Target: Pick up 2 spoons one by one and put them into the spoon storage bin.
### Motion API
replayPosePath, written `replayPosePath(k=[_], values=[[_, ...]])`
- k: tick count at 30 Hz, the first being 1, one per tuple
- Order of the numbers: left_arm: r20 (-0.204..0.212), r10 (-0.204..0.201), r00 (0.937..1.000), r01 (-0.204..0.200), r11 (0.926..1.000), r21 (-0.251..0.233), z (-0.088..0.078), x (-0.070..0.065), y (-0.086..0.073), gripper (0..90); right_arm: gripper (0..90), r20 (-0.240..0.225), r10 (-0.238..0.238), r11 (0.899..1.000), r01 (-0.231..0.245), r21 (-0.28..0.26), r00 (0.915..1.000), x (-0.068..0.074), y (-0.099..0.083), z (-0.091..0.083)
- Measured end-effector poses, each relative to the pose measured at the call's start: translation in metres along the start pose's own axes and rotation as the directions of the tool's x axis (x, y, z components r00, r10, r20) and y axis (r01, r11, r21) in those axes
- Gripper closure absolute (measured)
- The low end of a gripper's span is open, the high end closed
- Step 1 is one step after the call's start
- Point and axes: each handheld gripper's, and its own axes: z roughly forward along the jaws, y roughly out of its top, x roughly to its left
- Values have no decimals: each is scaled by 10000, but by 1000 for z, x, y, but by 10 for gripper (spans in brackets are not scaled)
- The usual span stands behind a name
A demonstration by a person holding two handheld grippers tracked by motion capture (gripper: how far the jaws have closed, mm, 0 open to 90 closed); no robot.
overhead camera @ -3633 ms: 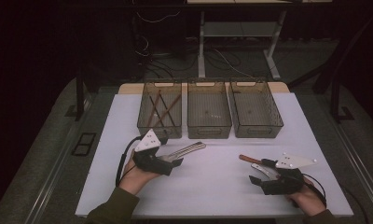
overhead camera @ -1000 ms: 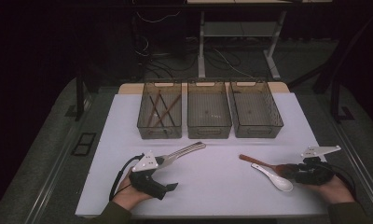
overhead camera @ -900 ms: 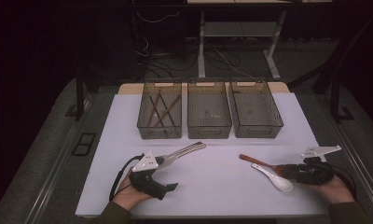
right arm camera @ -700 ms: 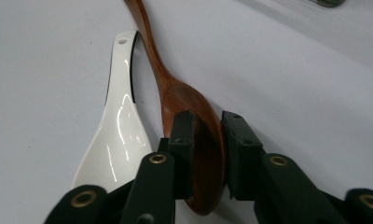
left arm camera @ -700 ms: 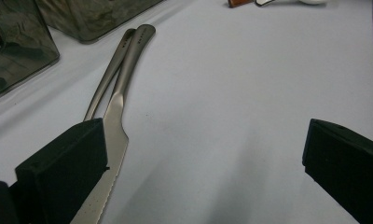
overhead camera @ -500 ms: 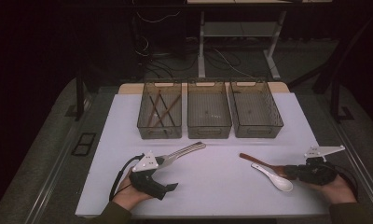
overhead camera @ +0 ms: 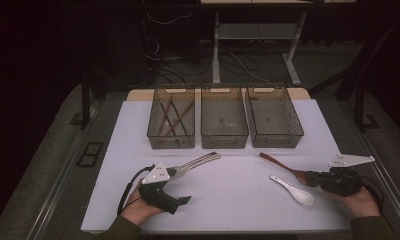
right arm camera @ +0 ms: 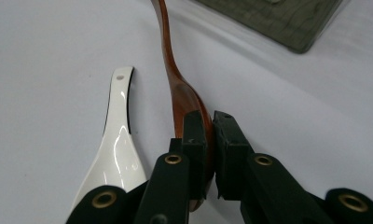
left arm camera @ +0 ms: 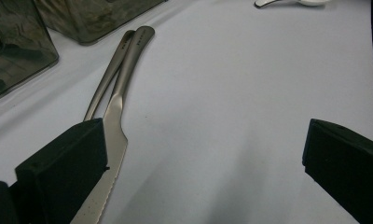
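Each hand carries matte black, blocky plastic tongs (overhead camera: 180, 200) (overhead camera: 310, 176) studded with brass-coloured rivets, topped by a pale grey three-cornered plate and trailing a black looped cable, while olive-green sleeves cover both of the person's forearms.

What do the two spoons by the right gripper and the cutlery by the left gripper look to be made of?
Brown spoon: apparently wood, lacquered; reddish grain with gloss. White spoon: probably glazed ceramic, possibly melamine; bright reflections, a hole in the handle. Knife and the second utensil beside it: brushed metal, likely stainless steel; grey satin sheen, serrated edge.
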Motion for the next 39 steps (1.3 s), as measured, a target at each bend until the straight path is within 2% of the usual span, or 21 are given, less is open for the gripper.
replayPosePath(k=[4,17,31,39], values=[[13,71,10000,-71,10000,42,0,1,0,0,831,69,4,9997,-3,-242,10000,0,3,-2],[45,-101,9999,102,9999,-114,0,1,0,0,831,204,167,9937,-144,-1109,9997,5,22,-7],[-26,-200,9998,199,9995,-235,1,3,-1,0,830,284,191,9888,-147,-1484,9994,12,51,-2],[22,-167,9999,167,9997,-200,2,4,-1,0,830,240,128,9874,-89,-1577,9996,14,70,8]])
